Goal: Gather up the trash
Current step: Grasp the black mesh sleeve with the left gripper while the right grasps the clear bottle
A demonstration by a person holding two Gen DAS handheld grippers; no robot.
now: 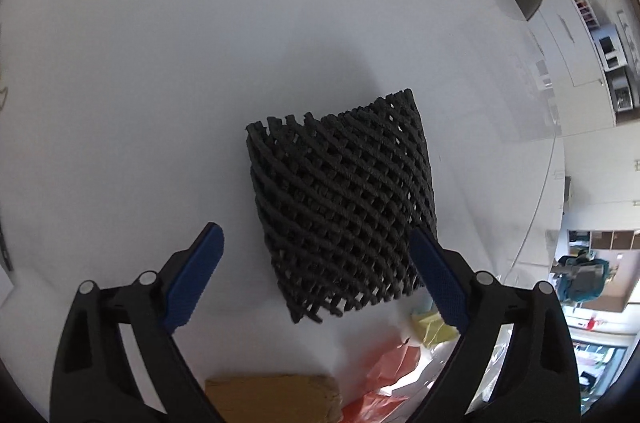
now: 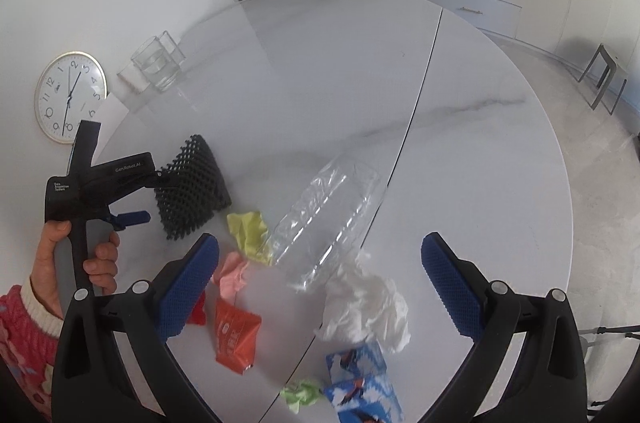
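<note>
Left wrist view: the left hand-held gripper (image 1: 316, 239) stands open, its blue ridged pads either side of a black foam mesh sleeve (image 1: 340, 207) lying on the glossy white marble tabletop (image 1: 160, 83), not yet pinched.

Right wrist view: the right hand-held gripper (image 2: 320, 249) is open and empty above scattered trash: a crushed clear plastic bottle (image 2: 332, 211), crumpled white tissue (image 2: 368, 307), yellow paper (image 2: 250, 231), an orange wrapper (image 2: 236, 337). Nothing looks collected yet.

The table (image 2: 460, 127) looks like glossy, pale marble. The black net sleeve (image 1: 340, 199) seems matt foam mesh, the crushed bottle (image 2: 332, 211) clear shiny plastic, the white wad (image 2: 368, 303) soft crumpled paper.
</note>
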